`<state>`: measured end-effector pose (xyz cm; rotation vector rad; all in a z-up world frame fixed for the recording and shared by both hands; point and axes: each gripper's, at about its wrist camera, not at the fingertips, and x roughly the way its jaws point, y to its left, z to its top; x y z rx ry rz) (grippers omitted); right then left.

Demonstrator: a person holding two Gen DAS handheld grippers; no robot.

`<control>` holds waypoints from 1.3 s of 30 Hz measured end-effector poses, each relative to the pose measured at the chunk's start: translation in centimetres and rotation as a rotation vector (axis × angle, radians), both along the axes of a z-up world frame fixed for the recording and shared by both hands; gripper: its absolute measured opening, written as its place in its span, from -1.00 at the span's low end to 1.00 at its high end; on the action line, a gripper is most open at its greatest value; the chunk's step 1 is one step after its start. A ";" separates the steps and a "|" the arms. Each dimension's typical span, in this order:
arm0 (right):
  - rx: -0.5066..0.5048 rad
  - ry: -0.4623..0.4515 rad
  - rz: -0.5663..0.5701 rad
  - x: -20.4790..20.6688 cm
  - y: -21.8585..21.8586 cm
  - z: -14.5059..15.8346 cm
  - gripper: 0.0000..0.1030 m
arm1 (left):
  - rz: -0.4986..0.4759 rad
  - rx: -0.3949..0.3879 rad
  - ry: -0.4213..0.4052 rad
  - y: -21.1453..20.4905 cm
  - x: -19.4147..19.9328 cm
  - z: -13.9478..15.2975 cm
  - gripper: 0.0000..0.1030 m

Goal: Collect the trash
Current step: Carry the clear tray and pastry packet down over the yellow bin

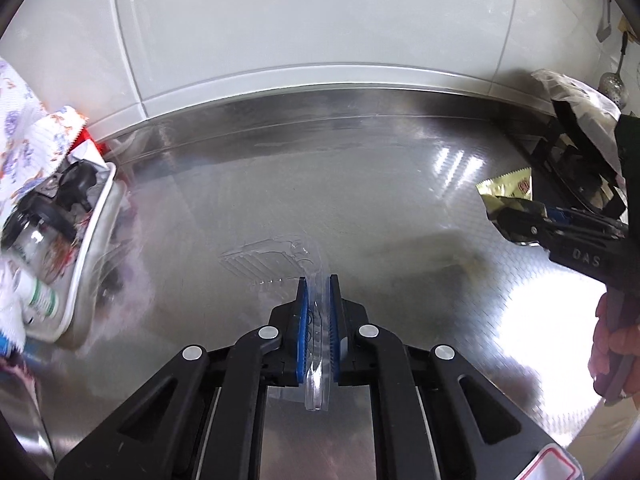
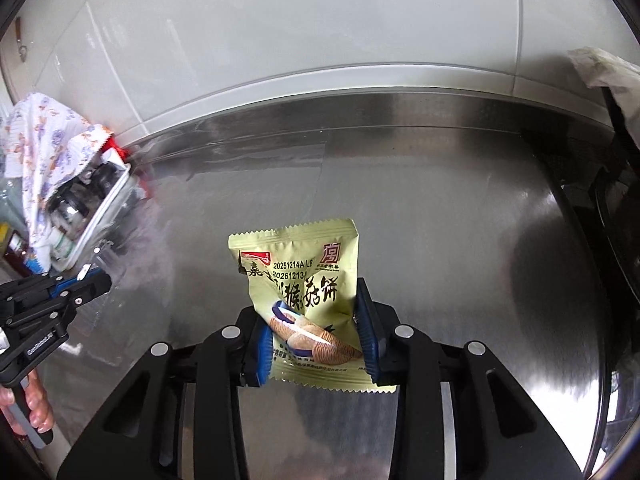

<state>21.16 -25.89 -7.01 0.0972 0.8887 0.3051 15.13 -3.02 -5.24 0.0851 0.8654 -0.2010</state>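
Left tool point(image 1: 319, 292): pinching clear plastic tray point(image 1: 276, 258), lower centre.
Right tool point(image 2: 316, 320): clamping green snack wrapper point(image 2: 300, 280), centre frame.
Advice: keeping both grips firm while carrying over steel surface point(image 1: 400, 160).

Wrapper's point(image 2: 304, 300) lower print behind tool pads point(image 2: 366, 332).

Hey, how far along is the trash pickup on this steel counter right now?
Done so far: both pieces are picked up. The left gripper is shut on a clear plastic tray, and the right gripper is shut on a green snack wrapper, both lifted over the counter. No other loose trash shows on the bare steel. Left: dropping both off; no bin is in view.
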 end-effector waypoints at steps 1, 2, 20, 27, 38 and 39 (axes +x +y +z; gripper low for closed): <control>0.006 -0.004 0.008 -1.0 -0.1 0.3 -0.28 | 0.004 0.000 -0.002 -0.2 -0.7 0.1 -0.81; 0.009 -0.008 0.016 -1.8 -0.2 0.5 -0.28 | 0.010 0.002 -0.006 -0.5 -1.8 0.4 -0.81; 0.091 -0.002 0.118 -19.7 -1.4 0.3 -0.28 | -0.013 -0.001 0.026 -3.3 -16.8 0.2 -0.81; 0.088 0.012 0.094 -27.4 -0.5 -0.4 -0.27 | -0.079 -0.001 0.048 -2.5 -23.7 -1.4 -0.81; 0.044 0.096 0.072 -36.5 1.3 -3.9 -0.27 | -0.123 -0.017 0.145 -1.1 -32.1 -6.9 -0.81; 0.043 0.118 0.071 -36.8 1.3 -4.8 -0.27 | -0.128 -0.029 0.170 -1.1 -32.4 -7.8 -0.81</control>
